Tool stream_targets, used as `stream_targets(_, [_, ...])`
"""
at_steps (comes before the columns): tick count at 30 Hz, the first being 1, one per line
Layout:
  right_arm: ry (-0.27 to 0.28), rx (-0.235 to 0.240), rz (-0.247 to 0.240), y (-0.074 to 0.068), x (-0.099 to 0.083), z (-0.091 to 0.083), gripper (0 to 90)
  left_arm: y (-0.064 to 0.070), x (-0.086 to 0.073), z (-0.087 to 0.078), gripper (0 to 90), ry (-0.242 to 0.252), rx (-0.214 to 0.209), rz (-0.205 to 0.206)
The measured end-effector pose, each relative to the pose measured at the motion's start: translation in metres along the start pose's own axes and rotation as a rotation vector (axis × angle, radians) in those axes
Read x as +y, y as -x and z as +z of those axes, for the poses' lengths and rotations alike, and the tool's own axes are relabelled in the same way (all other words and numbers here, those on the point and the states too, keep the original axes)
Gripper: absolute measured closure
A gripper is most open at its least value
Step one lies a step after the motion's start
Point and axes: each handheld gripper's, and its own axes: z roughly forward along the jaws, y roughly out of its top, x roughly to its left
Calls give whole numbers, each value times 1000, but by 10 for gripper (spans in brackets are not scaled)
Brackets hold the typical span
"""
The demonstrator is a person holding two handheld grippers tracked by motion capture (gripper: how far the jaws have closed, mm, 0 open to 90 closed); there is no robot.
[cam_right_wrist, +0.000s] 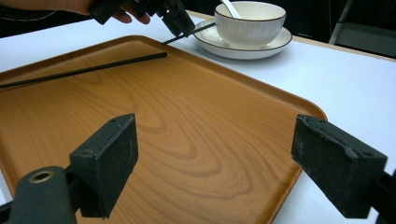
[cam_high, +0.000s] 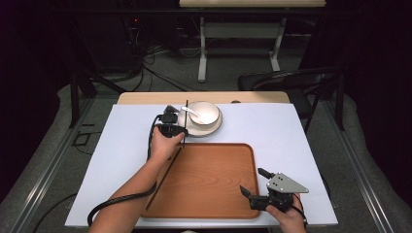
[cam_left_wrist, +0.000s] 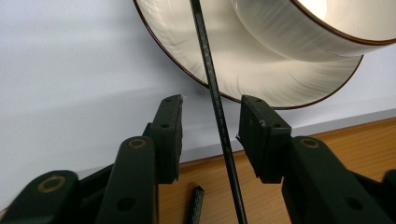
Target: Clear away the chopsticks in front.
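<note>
- Nearest, at the near right edge of the table, the right gripper (cam_high: pixel 254 183) rests idle over the tray's near right corner, jaws wide apart and holding nothing
- A wooden tray (cam_high: pixel 214 194) lies in front of the person on a white mat (cam_high: pixel 111 160)
- One black chopstick (cam_high: pixel 167 172) lies along the tray's left side, already set down
- Past the tray's far left corner, the left gripper (cam_high: pixel 180 125) sits by a second chopstick (cam_left_wrist: pixel 215 98), which runs between its jaws; the jaws stand apart on either side, not clamped, with a gap showing on both sides in the left gripper view
- This chopstick leans across the rim of a plate (cam_high: pixel 190 128), its far end pointing away from the person
- Farthest, a white bowl (cam_high: pixel 204 112) with a spoon (cam_high: pixel 190 112) stands on that plate
- Judged from this, the work is about half done: one chopstick is on the tray, the other remains to be gripped and moved
</note>
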Motion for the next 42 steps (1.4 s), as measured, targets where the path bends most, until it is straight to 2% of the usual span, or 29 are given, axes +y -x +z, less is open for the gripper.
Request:
stream_targets(11, [-2,3,0,0,0,0,143,-4,-1,11,699,-33,22,-14])
stream_targets(14, [-1,3,0,0,0,0,143,-5,0,12,748,-43,27,-15])
stream_targets(18, [-3,5,0,0,0,0,143,-7,1,13,775,-58,17,-35])
stream_targets(25, [0,4,1,0,0,0,143,-11,2,13,849,-66,21,-46])
stream_targets(35, [0,3,0,0,0,0,143,-15,2,10,860,-63,11,-47])
stream_targets(42, [1,1,0,0,0,0,143,-18,3,0,862,-40,0,-42])
